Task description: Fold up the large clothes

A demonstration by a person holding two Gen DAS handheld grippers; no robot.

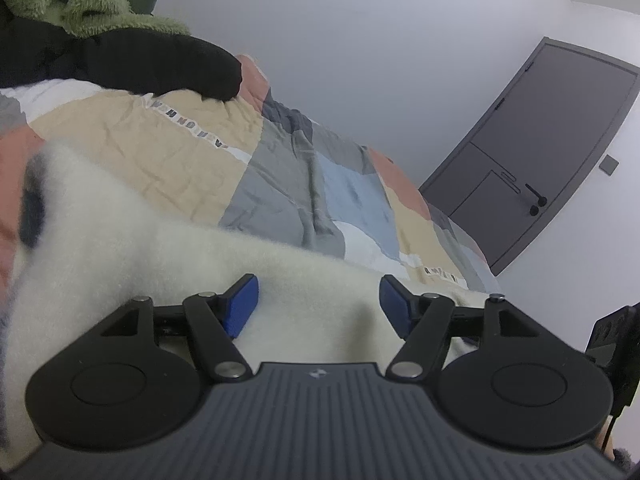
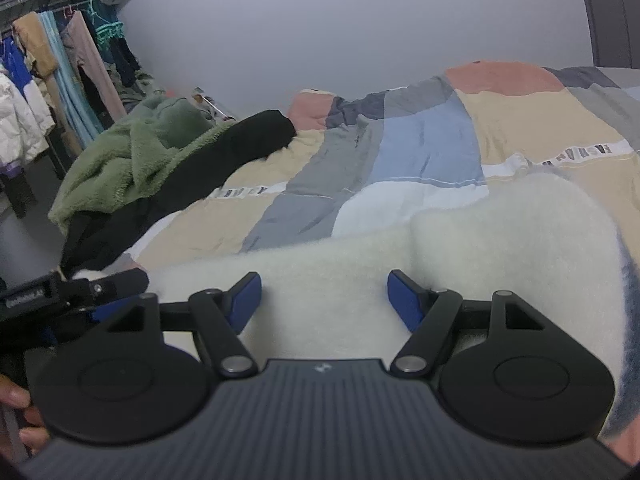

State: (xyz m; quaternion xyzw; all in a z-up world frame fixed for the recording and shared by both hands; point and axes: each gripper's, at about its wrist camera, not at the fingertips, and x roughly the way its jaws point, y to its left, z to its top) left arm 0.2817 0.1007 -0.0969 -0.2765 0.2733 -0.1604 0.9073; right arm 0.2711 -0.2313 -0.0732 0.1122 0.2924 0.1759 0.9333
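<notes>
Bed [image 2: 400, 152]: fills the mid of both views, covered w/ patchwork quilt [image 1: 168, 148] in beige, grey, blue, salmon & white blocks, w/ printed letter strips.
Wall [image 1: 360, 40]: plain pale grey behind bed.
Door [image 1: 540, 152]: dark grey, right side in left-wrist view, black handle low on it.
White garment [image 2: 460, 248]: fluffy cream fleece, the task item; lies on the quilt at near edge of bed, right under both grippers. Dark blue-grey patch shows at its left end in left-wrist view & along its right edge in right-wrist view.
Green fleece [image 2: 132, 152]: crumpled heap at far-left end of bed, resting partly on black garment.
Black garment [image 2: 240, 144]: beside/under the green one, one end stretched out onto the quilt, well apart from white garment.
Clothes rack [image 2: 60, 60]: far left in right-wrist view, hung w/ white, blue, beige & teal items.
Left gripper [image 1: 318, 304]: jaws wide, blue pads apart over white fleece; fabric seen betw. them, pads not pressing on it. Its side also shows at left edge of right-wrist view, just beside right gripper.
Right gripper [image 2: 324, 300]: jaws wide, same pose over white fleece, nothing pinched.
Hand [image 2: 20, 416]: fingers visible at lower-left corner of right-wrist view, on a handle.
</notes>
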